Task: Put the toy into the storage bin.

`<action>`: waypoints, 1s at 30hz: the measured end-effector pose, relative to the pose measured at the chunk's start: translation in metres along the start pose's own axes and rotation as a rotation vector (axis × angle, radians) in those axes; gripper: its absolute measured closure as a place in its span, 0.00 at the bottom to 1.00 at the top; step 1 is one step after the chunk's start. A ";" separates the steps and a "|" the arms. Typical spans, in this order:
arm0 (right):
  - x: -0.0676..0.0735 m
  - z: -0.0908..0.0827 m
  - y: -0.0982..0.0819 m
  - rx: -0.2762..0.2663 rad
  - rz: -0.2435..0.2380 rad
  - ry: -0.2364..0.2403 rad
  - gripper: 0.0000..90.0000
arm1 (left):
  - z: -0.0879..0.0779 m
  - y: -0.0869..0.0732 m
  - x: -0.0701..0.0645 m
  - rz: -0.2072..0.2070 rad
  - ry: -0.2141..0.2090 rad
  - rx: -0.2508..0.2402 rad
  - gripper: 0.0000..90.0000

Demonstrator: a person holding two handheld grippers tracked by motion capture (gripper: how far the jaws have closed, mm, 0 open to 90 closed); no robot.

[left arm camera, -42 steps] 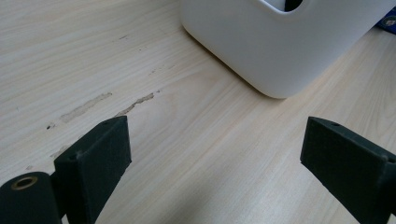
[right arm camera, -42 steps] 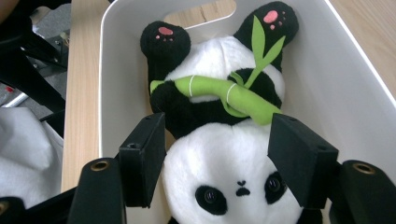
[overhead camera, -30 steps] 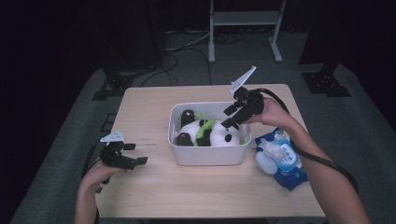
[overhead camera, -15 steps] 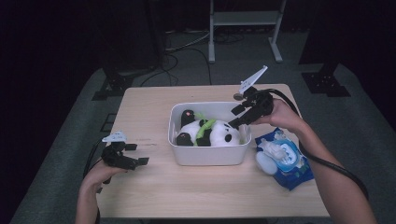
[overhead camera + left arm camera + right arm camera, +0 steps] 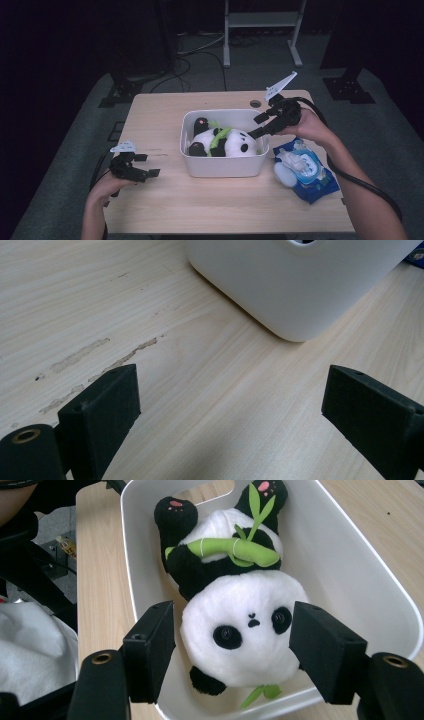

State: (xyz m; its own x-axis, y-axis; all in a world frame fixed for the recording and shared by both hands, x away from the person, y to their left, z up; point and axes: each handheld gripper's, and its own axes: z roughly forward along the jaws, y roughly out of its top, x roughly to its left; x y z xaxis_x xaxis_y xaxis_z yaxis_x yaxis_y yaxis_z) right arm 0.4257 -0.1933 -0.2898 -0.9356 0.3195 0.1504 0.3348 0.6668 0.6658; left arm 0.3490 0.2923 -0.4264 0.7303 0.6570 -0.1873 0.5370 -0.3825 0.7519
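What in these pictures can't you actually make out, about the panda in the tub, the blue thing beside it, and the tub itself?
- Panda: its back and underside, pressed against the white tub, in the high view and the right gripper view.
- Blue packet: any print is too small to read in the high view; what the white item on it is stays unclear.
- Tub: in the left gripper view the top edge cuts off its rim and contents.

no readable text, labels, brands, numbers or signs on anything
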 end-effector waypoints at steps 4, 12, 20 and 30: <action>0.000 -0.003 -0.005 -0.001 0.015 -0.008 0.36 | 0.001 0.000 0.000 0.004 -0.002 0.005 0.08; 0.002 -0.013 -0.019 -0.019 0.036 -0.029 0.34 | 0.002 0.001 -0.001 0.007 -0.005 0.007 0.08; 0.003 -0.021 -0.034 -0.030 0.061 -0.051 0.33 | 0.004 0.002 -0.002 0.007 -0.006 0.014 0.08; 0.004 -0.031 -0.057 -0.064 0.099 -0.072 0.32 | 0.007 0.001 -0.003 0.007 -0.010 0.021 0.08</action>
State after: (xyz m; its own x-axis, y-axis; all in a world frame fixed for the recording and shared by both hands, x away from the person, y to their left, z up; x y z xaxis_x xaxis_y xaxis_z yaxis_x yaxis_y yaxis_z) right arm 0.3999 -0.2510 -0.3043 -0.8869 0.4309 0.1664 0.4152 0.5859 0.6959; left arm 0.3507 0.2857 -0.4289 0.7386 0.6473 -0.1884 0.5402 -0.4010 0.7399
